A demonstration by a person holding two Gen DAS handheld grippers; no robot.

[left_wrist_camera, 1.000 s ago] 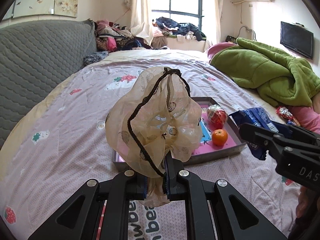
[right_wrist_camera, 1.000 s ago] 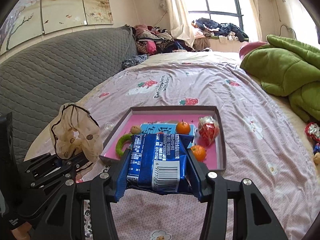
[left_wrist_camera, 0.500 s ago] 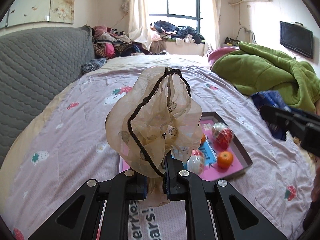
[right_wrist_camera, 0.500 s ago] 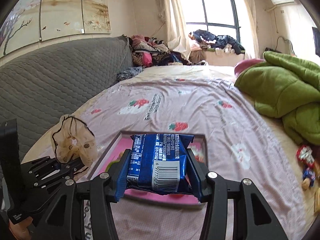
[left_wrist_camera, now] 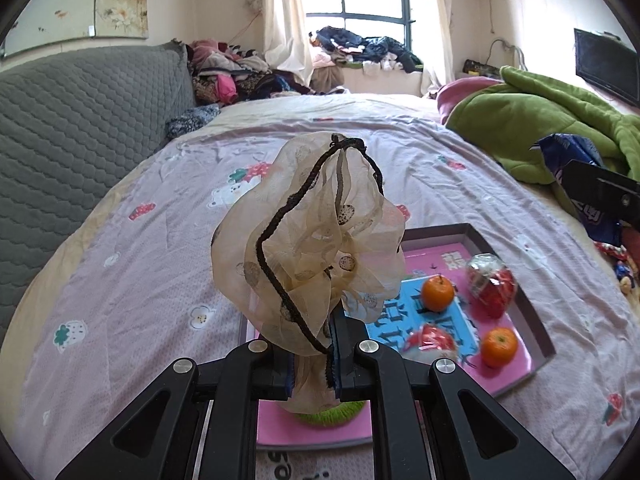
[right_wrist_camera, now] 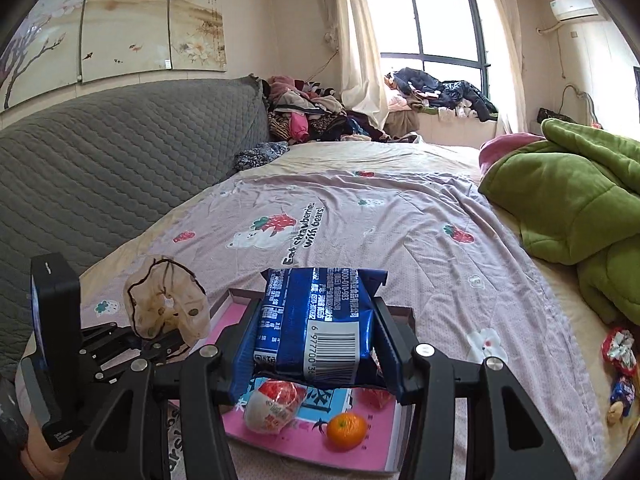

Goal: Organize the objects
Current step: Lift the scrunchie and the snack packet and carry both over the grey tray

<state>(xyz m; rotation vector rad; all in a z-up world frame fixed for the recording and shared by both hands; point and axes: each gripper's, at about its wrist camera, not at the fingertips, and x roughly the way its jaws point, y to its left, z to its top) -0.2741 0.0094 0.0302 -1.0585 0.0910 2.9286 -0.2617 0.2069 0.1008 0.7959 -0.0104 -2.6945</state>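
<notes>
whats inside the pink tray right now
In the pink tray: two oranges, two red-and-clear wrapped snacks, a blue card and something green. The scrunchie and gripper hide the tray's near-left part.

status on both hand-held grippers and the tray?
Left hand-held gripper shut on beige scrunchie. Right hand-held gripper clamps blue snack pack. Both above pink tray; oranges, wrapped snacks inside.

The left gripper [left_wrist_camera: 313, 364] was clamped tight on a sheer beige scrunchie [left_wrist_camera: 308, 248], angled downward over the bed. The right gripper [right_wrist_camera: 316, 344], also tilted down, pinched a blue snack packet [right_wrist_camera: 320, 320] between its fingers [right_wrist_camera: 390, 350], with the left gripper visible beside it.
</notes>
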